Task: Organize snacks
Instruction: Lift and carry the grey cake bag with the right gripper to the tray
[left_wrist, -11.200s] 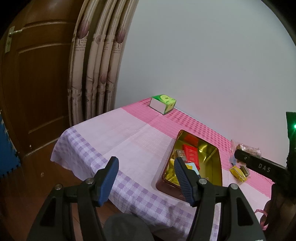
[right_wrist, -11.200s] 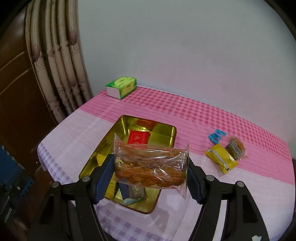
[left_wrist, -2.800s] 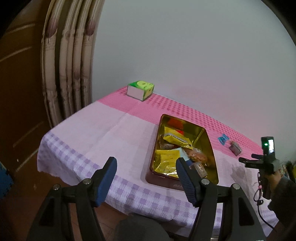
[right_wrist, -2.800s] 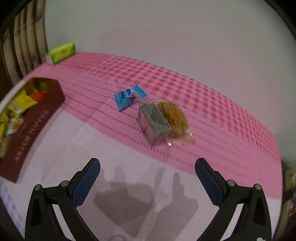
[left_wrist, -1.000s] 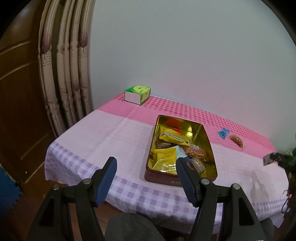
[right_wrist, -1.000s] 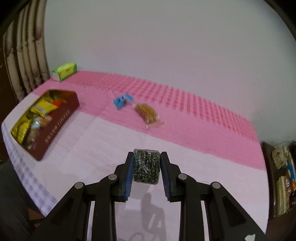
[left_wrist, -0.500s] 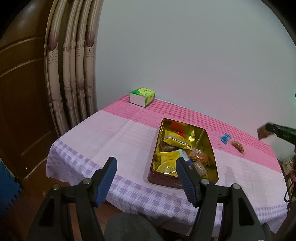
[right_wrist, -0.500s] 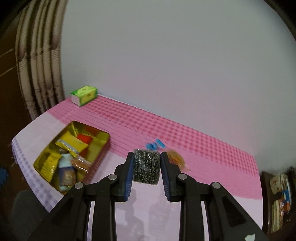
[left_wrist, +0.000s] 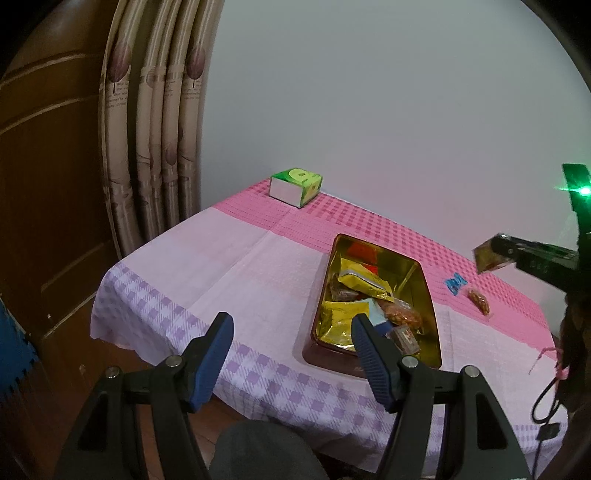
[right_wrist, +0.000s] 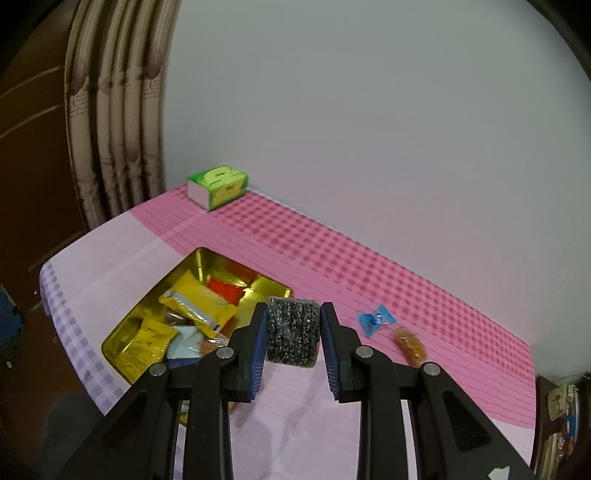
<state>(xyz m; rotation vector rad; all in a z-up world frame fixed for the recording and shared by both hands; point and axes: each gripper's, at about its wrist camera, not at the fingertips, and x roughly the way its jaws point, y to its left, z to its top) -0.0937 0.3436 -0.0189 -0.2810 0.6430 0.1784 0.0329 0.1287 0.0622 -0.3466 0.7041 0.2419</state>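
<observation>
Right gripper (right_wrist: 293, 334) is clamped on the dark speckled snack packet (right_wrist: 293, 332), packet upright between the fingers, long axis running along them. The gold tin (right_wrist: 122, 332) sits at roughly 9 o'clock from the packet, just beside and below, so the drop likely needs a short shift that way. Left gripper (left_wrist: 291, 347) is spread wide and empty at the near edge of the surface (left_wrist: 221, 266); right hand is nearer.

A green tissue box (left_wrist: 296, 186) sits near striped curtains (left_wrist: 155, 147), perhaps touching the wall.
</observation>
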